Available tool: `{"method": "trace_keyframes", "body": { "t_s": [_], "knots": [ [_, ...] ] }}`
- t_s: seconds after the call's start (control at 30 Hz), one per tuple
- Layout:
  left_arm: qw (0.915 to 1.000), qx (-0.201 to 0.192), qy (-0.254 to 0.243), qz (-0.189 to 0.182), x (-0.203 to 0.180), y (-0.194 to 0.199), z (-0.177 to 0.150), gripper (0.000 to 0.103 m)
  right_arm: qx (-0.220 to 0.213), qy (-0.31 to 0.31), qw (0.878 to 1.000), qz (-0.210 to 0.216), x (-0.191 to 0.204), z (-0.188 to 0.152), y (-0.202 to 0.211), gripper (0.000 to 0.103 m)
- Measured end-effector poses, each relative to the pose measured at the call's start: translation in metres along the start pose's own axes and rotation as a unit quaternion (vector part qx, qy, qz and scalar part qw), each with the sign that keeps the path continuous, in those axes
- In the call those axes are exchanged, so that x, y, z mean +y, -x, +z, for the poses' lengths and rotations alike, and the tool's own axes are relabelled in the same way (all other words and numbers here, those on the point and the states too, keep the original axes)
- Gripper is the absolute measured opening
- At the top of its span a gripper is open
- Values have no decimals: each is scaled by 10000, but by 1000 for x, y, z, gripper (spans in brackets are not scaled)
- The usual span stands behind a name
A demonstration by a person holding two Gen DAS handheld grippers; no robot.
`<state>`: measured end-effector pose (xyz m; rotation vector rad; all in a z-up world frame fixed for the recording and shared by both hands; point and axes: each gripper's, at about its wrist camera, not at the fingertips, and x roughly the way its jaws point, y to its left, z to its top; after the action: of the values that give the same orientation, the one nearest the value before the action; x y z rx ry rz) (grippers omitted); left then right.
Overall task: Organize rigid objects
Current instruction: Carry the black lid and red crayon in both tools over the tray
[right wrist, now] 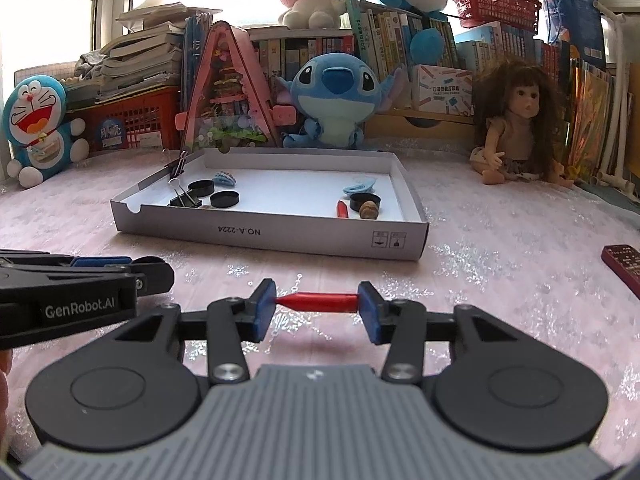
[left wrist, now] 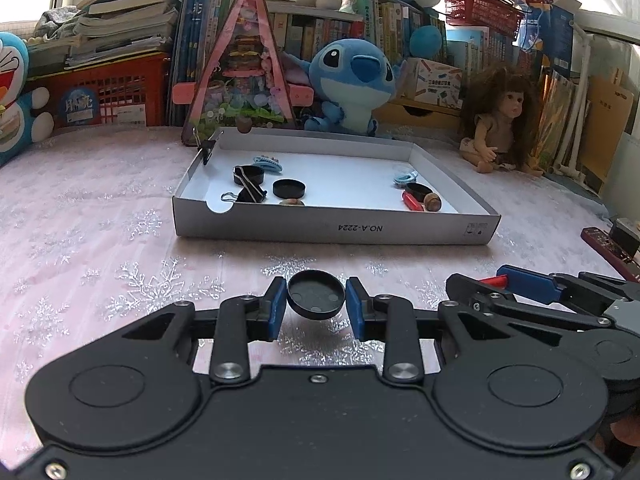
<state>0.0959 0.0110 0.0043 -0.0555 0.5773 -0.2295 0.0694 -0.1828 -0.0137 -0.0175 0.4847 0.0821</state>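
Black plastic cap point(left wrist: 316, 295) sits pinched between the blue pads of your left gripper point(left wrist: 316, 304), low centre of the left wrist view, lifted clear of the pink cloth point(left wrist: 100, 248). Your right gripper point(right wrist: 317, 312) clamps a red crayon-like stick point(right wrist: 320, 302) end to end, low centre of its own view.

Progress: the grey cardboard tray point(left wrist: 336, 230) at mid-frame already holds caps, binder clips, hair clips, a nut and another red stick. These two pieces look like the last loose ones; both are yet to go in.

Room: open cloth lies between you and the tray's near wall, which you must clear. Tray middle is bare. Grippers ride just beside each other; watch that. A dark remote point(right wrist: 624, 266) lies at right edge.
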Motion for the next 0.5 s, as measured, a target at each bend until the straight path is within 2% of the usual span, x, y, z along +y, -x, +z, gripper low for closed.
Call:
{"method": "trace_keyframes", "body": {
  "t_s": [0.5],
  "knots": [
    [9999,-113,46,-22,-2,-10,21,30,-193,9,9998,-66,-8,16,-5,50]
  ]
}}
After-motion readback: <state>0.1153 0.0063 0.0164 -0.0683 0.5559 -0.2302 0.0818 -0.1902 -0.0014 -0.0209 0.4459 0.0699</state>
